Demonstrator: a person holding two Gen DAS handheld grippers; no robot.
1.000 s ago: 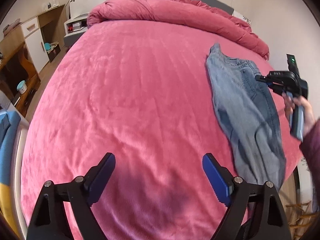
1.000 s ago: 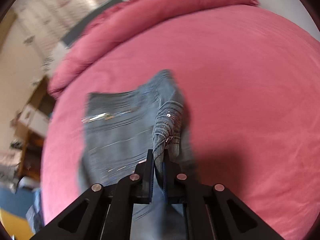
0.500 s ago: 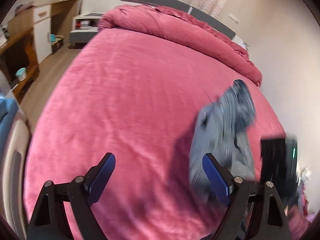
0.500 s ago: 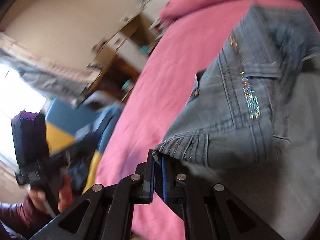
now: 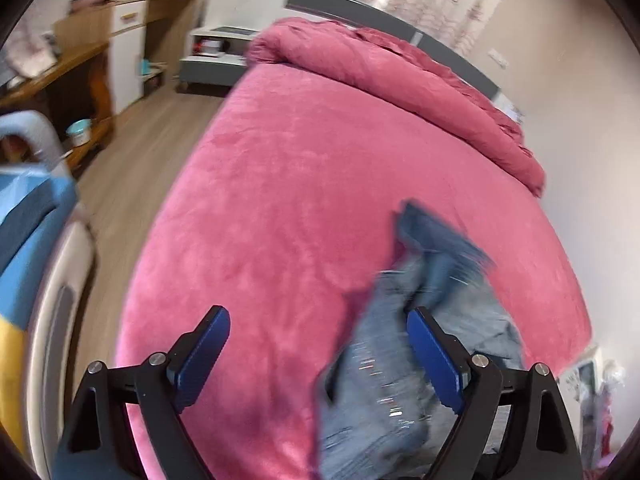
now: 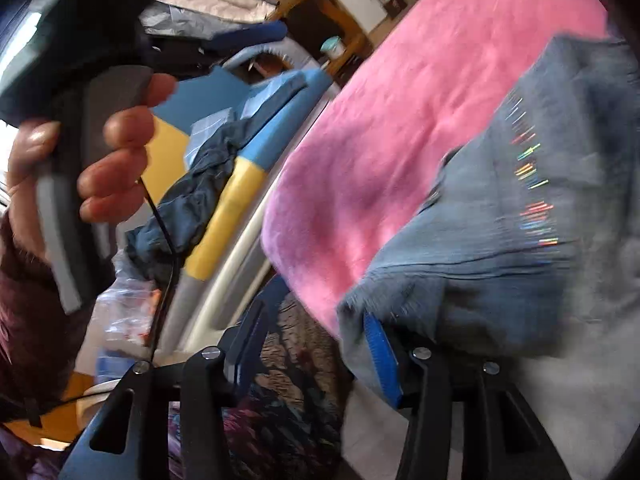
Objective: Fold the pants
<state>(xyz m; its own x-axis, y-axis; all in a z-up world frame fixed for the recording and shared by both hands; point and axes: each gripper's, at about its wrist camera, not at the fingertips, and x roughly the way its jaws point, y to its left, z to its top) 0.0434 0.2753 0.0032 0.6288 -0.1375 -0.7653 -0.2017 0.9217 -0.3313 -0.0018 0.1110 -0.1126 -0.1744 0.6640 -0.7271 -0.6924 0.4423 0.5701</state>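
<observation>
One pair of faded blue denim pants [image 5: 424,344] lies bunched at the near right corner of the pink plush-covered bed [image 5: 304,184]. The left gripper [image 5: 320,350] hovers over that corner, jaws wide, empty. The right gripper [image 6: 316,348] has parted jaws, denim draped on one blue pad.

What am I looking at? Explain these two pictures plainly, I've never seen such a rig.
There is no robot here. A person holds a two-finger gripper in each hand, and each has a fisheye camera looking along its fingers. One picture is from the left gripper, open above a pink bed with blurred jeans on it. The other is from the right gripper, also open. The jeans' edge rests against one finger, but nothing is clamped. The person's left hand shows there, gripping a handle.
</observation>
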